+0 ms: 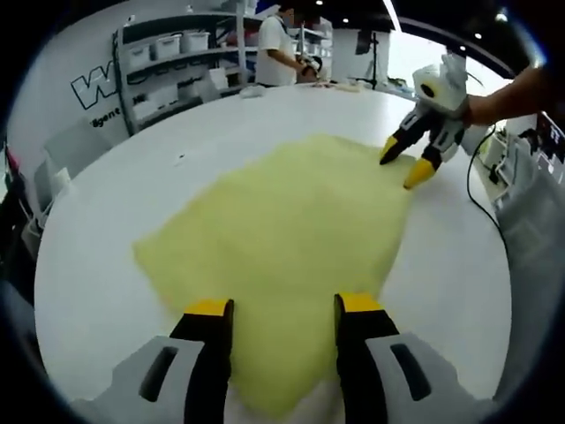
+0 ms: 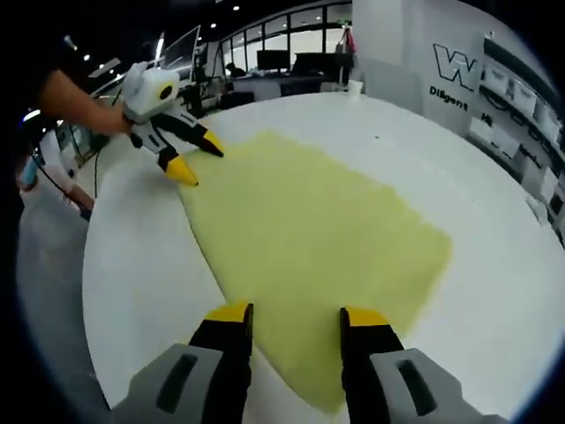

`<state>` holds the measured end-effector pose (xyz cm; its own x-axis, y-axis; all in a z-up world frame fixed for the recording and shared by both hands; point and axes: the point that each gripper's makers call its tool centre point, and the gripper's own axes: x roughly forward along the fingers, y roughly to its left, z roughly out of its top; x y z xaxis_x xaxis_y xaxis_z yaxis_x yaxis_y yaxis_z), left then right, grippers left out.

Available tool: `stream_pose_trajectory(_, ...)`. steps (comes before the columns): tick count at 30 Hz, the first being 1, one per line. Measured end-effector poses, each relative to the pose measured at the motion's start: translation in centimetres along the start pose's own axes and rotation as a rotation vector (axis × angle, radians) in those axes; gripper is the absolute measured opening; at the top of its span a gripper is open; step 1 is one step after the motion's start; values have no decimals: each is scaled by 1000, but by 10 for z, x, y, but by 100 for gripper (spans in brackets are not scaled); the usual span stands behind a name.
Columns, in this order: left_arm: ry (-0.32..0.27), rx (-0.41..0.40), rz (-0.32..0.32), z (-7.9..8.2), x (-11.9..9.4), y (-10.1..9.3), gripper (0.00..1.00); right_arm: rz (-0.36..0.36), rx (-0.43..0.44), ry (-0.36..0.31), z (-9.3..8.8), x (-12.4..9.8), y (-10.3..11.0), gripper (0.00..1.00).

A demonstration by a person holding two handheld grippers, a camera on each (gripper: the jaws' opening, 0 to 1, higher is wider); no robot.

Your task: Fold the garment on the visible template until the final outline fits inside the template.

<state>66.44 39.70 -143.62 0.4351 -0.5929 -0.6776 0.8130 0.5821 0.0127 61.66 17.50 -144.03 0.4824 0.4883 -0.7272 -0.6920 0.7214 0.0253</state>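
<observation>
A pale yellow garment (image 1: 282, 230) (image 2: 309, 230) lies spread flat on the round white table (image 1: 115, 247) (image 2: 141, 265). In the left gripper view my left gripper (image 1: 282, 309) stands open over the cloth's near corner, with cloth showing between the jaws. The right gripper (image 1: 404, 168), held by a hand, is open at the far right corner of the cloth. In the right gripper view my right gripper (image 2: 297, 316) is open above the near corner. The left gripper (image 2: 199, 161) is open across the table, its yellow tips at the cloth's far left corner.
Shelves with white bins (image 1: 168, 62) and a standing person (image 1: 278, 49) are beyond the table. A black cable (image 1: 481, 194) hangs off the table's right edge. Desks with monitors (image 2: 282, 66) and a logo wall (image 2: 459, 75) lie further back.
</observation>
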Motion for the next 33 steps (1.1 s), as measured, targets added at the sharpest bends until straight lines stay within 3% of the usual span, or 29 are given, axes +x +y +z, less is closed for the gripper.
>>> stream_pose_trajectory(3,-1,3,20,4,0,-3,46,-8,7,9,3,1,2,36)
stream_pose_trajectory(5,-27,41,19,14,4,-6,45,-6,-12,-7,12,5,8,35)
stream_pose_trajectory(8,-43,30,-1,24,12,-22,45,-2,-4,-41,29,15,18,35)
stream_pose_trajectory(13,-46,40,-6,28,20,-33,41,0,14,-56,37,30,32,35)
stream_pose_trajectory(16,-52,41,-8,30,23,-35,40,8,72,-80,42,37,37,35)
stream_pose_trajectory(20,-82,0,-19,40,24,-43,49,10,68,-97,51,44,47,35)
stream_pose_trajectory(25,-31,51,-32,23,27,-49,48,11,1,-86,44,47,51,35)
stream_pose_trajectory(29,-51,-38,-18,18,18,-38,54,7,-5,-93,34,37,44,35)
stream_pose_trajectory(33,-31,-18,1,5,8,-30,54,-4,-3,-85,23,26,34,37)
